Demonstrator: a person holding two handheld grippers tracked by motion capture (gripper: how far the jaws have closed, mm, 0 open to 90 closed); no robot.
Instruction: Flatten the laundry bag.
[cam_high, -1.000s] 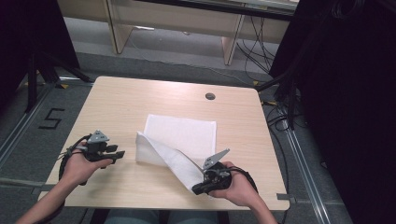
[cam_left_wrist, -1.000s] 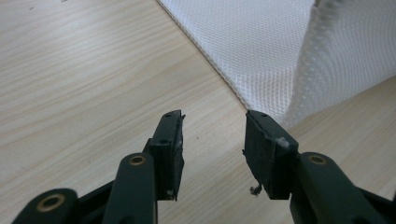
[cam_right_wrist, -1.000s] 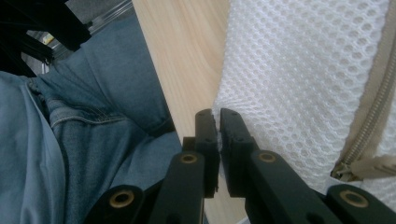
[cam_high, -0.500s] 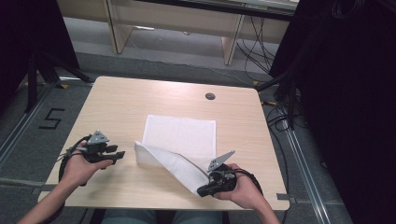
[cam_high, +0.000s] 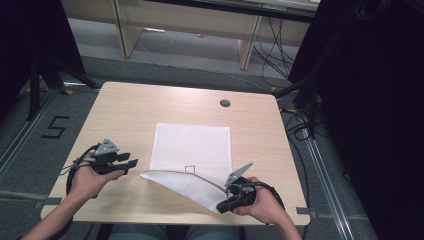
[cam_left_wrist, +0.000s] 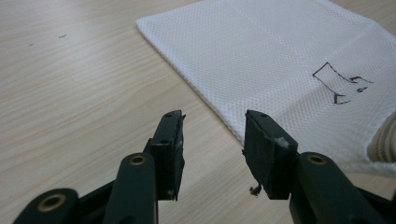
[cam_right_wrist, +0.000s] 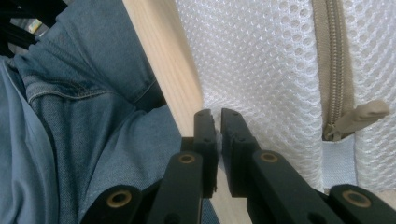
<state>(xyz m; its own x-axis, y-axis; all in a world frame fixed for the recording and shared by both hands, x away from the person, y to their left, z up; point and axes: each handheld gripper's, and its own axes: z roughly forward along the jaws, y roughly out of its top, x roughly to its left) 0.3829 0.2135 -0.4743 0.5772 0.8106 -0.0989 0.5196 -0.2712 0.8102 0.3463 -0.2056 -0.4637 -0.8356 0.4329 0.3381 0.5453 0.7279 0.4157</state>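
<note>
Pinching the white mesh zippered bag (cam_high: 192, 165) near the desk's (cam_high: 130, 115) front edge, the right gripper (cam_high: 231, 202) lifts its corner; the left gripper (cam_high: 131, 162) gapes empty beside it.

My table (cam_high: 130, 115) is pale wood-grain laminate, smooth and matt. The white bag (cam_left_wrist: 280, 60) is open-weave mesh cloth with a beige zip (cam_right_wrist: 332, 56) and a plastic-looking pull. My 2 pairs of jaws are black, matt plastic. My trousers (cam_right_wrist: 79, 116) are blue denim.

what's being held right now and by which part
The right gripper pinches the white mesh bag by its near corner, lifted off the table; the left gripper holds nothing.
</note>
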